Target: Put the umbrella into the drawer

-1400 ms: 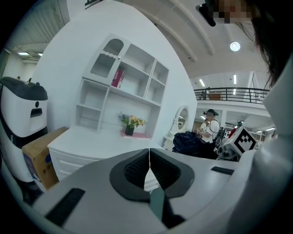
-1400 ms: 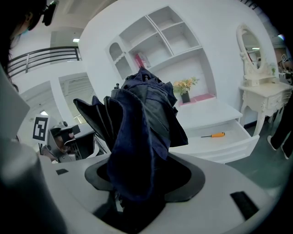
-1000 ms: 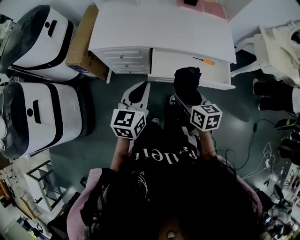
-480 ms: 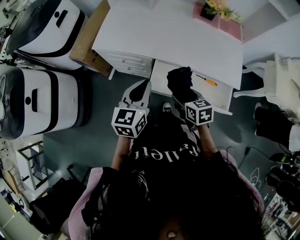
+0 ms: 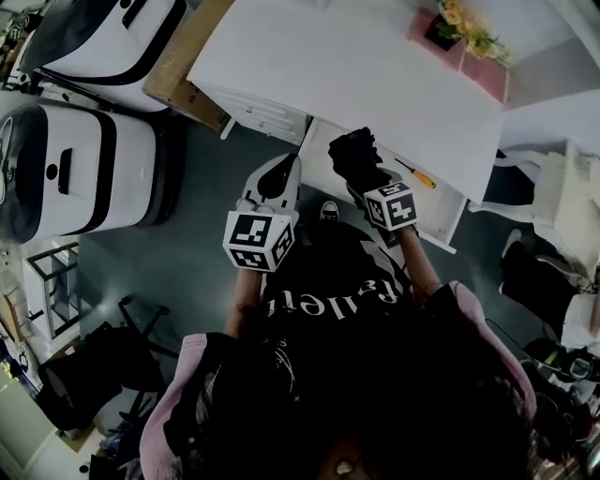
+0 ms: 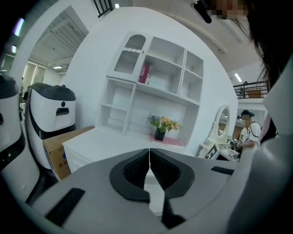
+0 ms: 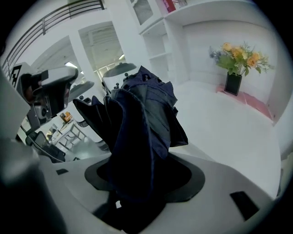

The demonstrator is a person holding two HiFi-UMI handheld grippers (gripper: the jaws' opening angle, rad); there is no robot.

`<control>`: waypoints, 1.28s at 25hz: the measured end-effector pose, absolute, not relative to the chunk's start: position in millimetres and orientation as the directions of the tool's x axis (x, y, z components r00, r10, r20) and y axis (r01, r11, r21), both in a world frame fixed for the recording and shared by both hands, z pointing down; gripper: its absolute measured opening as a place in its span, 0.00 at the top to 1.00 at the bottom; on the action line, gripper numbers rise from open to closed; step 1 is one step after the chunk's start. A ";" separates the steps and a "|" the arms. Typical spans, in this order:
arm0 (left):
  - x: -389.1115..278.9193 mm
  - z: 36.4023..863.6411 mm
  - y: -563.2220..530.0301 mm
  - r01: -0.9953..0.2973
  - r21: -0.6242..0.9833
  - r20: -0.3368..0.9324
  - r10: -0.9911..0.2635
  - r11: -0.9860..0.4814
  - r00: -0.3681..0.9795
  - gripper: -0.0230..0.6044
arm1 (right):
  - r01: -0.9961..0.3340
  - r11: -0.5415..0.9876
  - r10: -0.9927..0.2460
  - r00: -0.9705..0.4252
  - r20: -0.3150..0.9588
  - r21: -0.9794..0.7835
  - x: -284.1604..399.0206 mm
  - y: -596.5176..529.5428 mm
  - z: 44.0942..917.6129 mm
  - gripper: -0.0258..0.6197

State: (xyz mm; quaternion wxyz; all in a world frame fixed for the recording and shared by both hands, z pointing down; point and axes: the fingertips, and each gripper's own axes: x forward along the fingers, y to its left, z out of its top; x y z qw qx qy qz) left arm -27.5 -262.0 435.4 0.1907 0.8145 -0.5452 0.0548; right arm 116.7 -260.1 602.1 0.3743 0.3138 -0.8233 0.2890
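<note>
The right gripper (image 5: 364, 184), clamped on the dark folded fabric umbrella (image 5: 354, 153), has moved farther from the person. The umbrella was over the near front edge of the open white drawer (image 5: 433, 199) and is now deeper over its left part, level with the orange-handled screwdriver (image 5: 413, 173). The head view has swung too: the white desk (image 5: 375, 75) now lies slanted, and a pot of yellow flowers (image 5: 461, 21) has appeared at its far right.

**Head view:** taken from above the person's head, aimed steeply down onto the white desk (image 5: 356, 75) and the floor, from well above.

**Left gripper view:** taken from just behind closed jaws, faced level across the desk toward the shelves (image 6: 155, 77).

**Right gripper view:** likewise faced across the desk, close behind the umbrella (image 7: 142, 123).

**Shared by all three:** desk top and flowers (image 5: 461, 21).
</note>
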 end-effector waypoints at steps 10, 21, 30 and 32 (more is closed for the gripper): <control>-47.0 448.6 -272.5 -0.943 0.245 0.336 -0.893 -0.226 0.301 0.94 | -0.702 0.607 -0.084 -0.524 0.848 -0.374 105.6 -285.6 661.1 0.53; -43.9 463.4 -278.3 -0.956 0.234 0.349 -0.903 -0.175 0.251 0.94 | -0.654 0.638 0.090 -0.461 0.883 -0.406 95.9 -291.0 711.4 0.53; -35.2 476.5 -268.4 -0.961 0.232 0.391 -0.890 -0.150 0.234 0.94 | -0.676 0.684 0.064 -0.318 0.946 -0.273 123.5 -293.5 764.1 0.53; -36.4 477.8 -266.6 -0.962 0.232 0.396 -0.889 -0.146 0.231 0.94 | -0.699 0.669 0.050 -0.297 0.954 -0.253 128.9 -293.8 772.8 0.53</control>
